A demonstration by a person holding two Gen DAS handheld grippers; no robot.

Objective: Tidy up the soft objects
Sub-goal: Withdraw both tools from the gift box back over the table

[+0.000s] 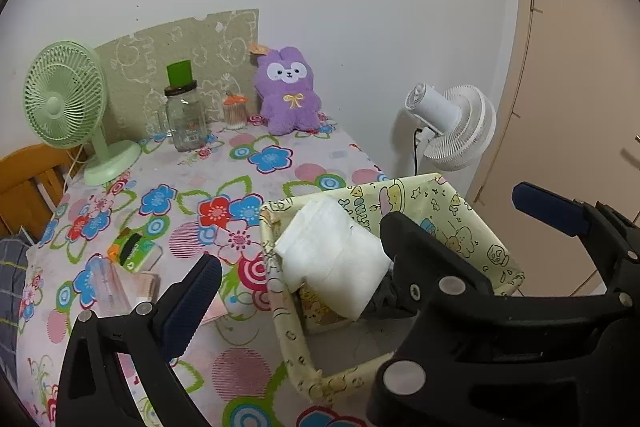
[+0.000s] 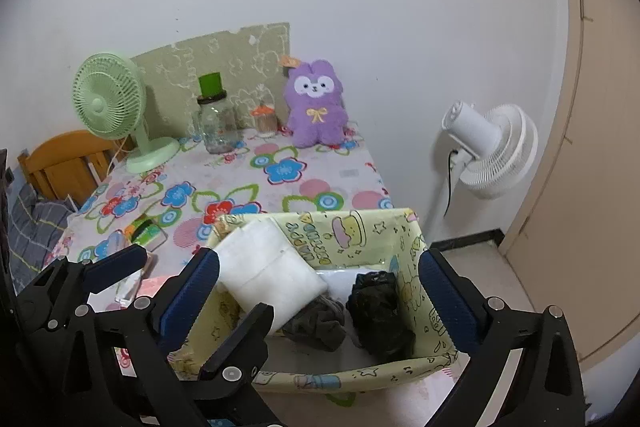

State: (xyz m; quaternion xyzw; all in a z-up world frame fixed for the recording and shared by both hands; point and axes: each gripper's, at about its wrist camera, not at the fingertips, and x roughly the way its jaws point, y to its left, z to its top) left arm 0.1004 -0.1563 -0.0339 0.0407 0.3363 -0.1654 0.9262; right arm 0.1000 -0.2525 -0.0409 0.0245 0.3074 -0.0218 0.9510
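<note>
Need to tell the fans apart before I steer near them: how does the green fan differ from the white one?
The green fan stands on the flowered table; the white fan stands beyond the table's edge, on a pole. The green fan shows its grille front towards the camera; the white fan shows its motor housing and faces away. The green fan is at the table's far left, the white fan to the right. Both have round cages.

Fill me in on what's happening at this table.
A person with two handheld grippers is sorting soft things into the yellow fabric basket. A white folded cloth, a grey cloth and a black bundle lie inside. The left gripper and right gripper are open and empty. The purple plush waits by the wall.
</note>
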